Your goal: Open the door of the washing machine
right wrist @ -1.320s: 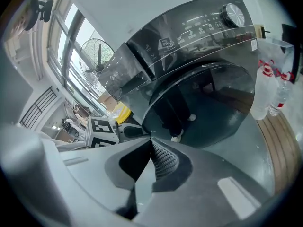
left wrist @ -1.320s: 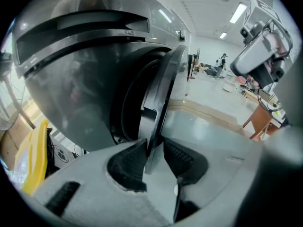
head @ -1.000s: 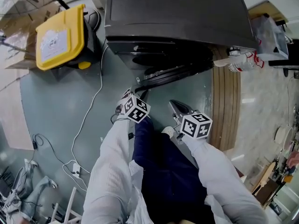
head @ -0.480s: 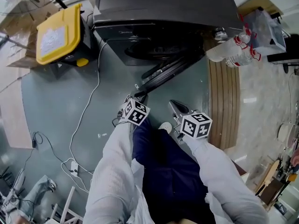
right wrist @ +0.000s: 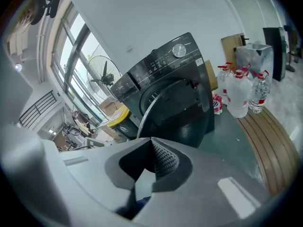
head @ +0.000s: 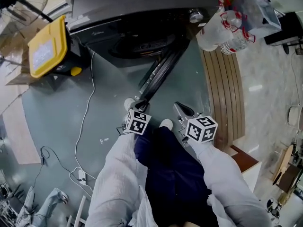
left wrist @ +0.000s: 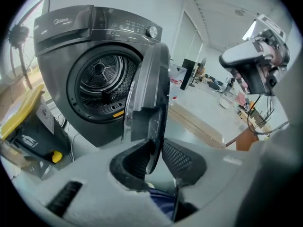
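The dark grey front-loading washing machine (head: 142,13) stood at the far side of the grey floor (head: 52,112). Its round, dark-rimmed door (head: 158,72) was swung well out from the front, hinged on the right, with its free edge pointing near, toward the person. The steel drum (left wrist: 100,77) showed through the open mouth.

The left gripper (head: 139,105) was at the near edge of the door. In the left gripper view its two black ribbed pads (left wrist: 182,157) pinched that edge, one on each face of the door (left wrist: 149,93).

The right gripper (head: 180,110) hung just right of the left one, apart from the door. Its fingertips were pressed together with nothing between them (right wrist: 151,141).

A yellow plastic bin (head: 45,46) sat on the floor left of the machine. Clear water bottles with red caps (head: 227,27) stood to its right, at the far end of a strip of wooden boards (head: 225,89). A thin white cable (head: 87,112) trailed across the floor on the left.
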Motion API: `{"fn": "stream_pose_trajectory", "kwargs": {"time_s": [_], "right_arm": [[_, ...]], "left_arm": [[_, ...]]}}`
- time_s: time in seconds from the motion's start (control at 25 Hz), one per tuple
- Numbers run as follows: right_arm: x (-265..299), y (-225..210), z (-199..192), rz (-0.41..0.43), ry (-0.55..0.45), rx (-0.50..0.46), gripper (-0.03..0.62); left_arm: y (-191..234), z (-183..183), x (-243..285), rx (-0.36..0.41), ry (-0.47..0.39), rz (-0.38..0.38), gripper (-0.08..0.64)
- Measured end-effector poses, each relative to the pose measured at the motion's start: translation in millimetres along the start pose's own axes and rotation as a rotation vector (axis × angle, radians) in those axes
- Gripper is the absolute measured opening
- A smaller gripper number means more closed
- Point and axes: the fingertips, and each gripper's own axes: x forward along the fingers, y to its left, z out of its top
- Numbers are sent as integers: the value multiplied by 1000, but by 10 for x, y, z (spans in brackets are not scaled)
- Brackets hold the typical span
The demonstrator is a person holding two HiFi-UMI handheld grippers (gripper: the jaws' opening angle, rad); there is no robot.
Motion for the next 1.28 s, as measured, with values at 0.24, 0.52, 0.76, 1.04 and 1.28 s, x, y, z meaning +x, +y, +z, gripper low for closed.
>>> {"fn": "stream_pose_trajectory", "kwargs": {"time_s": [0.24,0.52,0.76,1.04,1.28], "right_arm": [[-386,-282,-71,-42,-67,13,8],[-732,-622,-113,-81,-161,65,8],[-1074,-939,-141,-130,-253,100,8],[-1444,-1304,-240,-181,-298,148,8],[-1726,-1593,-266,-219,-321,171,8]], "left_arm": [[-489,9,132,-46,3,-27,92],[-1059,48,259,-126,28,-73,102],[-1536,142,453,-150,41,-113,115],[-2041,267,686,-178,59,-157,127],[-2494,446,904,-205,60,-222,133]]}}
